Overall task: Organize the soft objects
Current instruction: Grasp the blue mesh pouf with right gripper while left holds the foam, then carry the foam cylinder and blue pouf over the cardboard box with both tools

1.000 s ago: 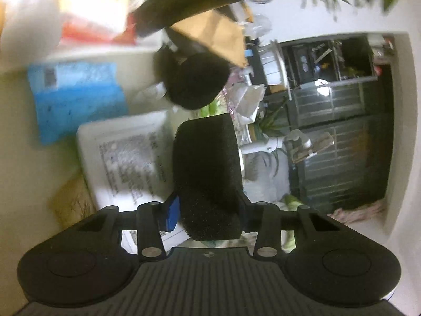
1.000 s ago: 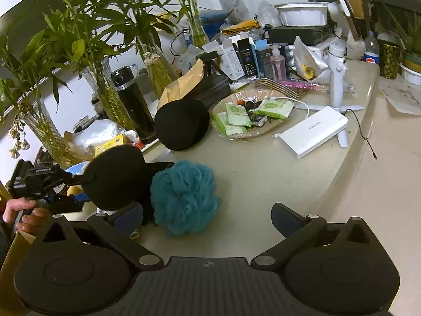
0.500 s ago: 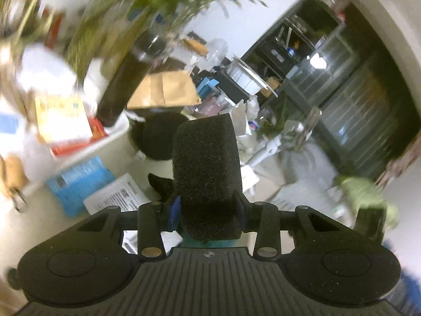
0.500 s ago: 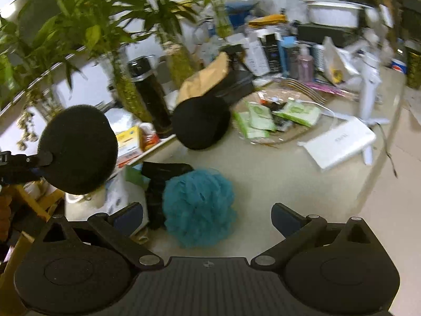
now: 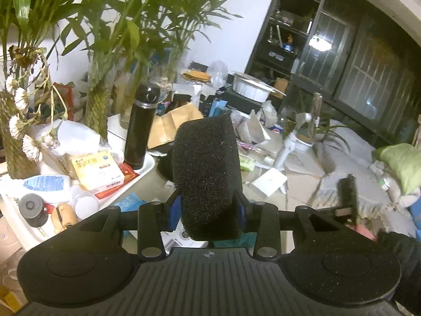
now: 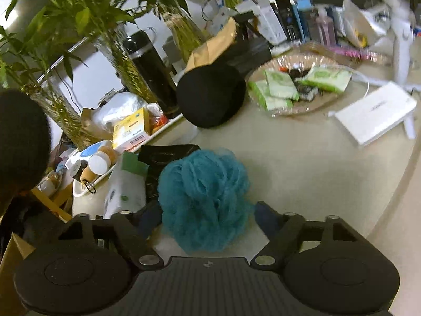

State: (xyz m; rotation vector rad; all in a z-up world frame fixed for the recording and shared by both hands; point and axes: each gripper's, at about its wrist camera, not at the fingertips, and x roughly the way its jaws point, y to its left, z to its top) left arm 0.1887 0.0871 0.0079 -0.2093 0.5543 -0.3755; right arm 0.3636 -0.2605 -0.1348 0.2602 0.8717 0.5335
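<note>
Left gripper (image 5: 208,208) clamped on black foam sponge (image 5: 206,173), held aloft above cluttered counter. Right gripper (image 6: 206,214) closing around teal mesh pouf (image 6: 204,200) resting on counter (image 6: 302,171).

Yellow box (image 5: 98,169), Chinese print too blurred to read

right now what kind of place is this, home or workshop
Most likely a lived-in home: a cluttered counter with bamboo plants in glass vases, a black thermos, and a bed with a green pillow behind.
</note>
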